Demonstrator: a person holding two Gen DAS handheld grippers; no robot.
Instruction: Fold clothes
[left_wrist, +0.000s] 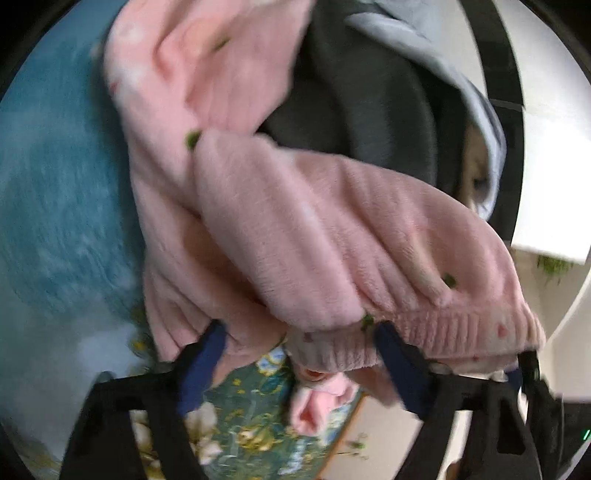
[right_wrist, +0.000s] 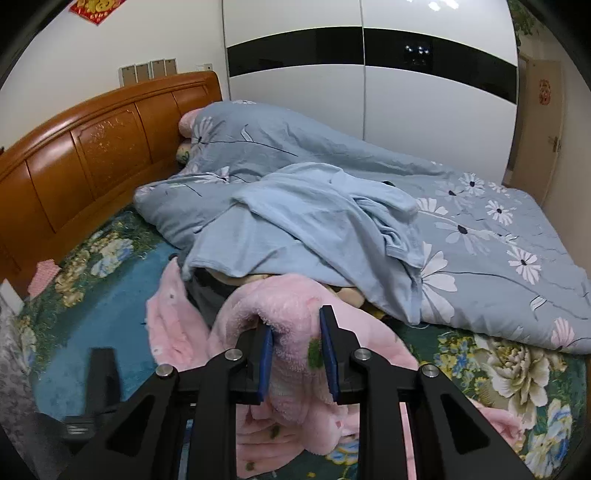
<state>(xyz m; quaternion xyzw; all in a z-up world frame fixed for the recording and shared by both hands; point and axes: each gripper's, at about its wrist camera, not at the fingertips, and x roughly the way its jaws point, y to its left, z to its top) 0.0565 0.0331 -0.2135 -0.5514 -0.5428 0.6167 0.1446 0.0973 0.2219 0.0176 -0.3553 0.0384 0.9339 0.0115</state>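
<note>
A pink fleece garment (left_wrist: 295, 229) with a ribbed hem (left_wrist: 424, 332) fills the left wrist view, bunched and lifted off the bed. My left gripper (left_wrist: 303, 354) stands open, its blue-padded fingers (left_wrist: 205, 358) wide apart. The hem drapes between them and over the right-hand finger. In the right wrist view the same pink garment (right_wrist: 295, 306) rises in a fold between the pads of my right gripper (right_wrist: 297, 350), which is shut on it. The rest of the garment hangs down onto the bed. A blurred black shape (right_wrist: 99, 387) at lower left looks like the left gripper.
The bed has a blue and green floral sheet (right_wrist: 103, 295) and a wooden headboard (right_wrist: 92, 147). A light blue garment (right_wrist: 314, 221) lies over a flowered grey-blue duvet (right_wrist: 480, 229), with dark clothing (left_wrist: 369, 110) under it. White wardrobe doors (right_wrist: 369, 92) stand behind.
</note>
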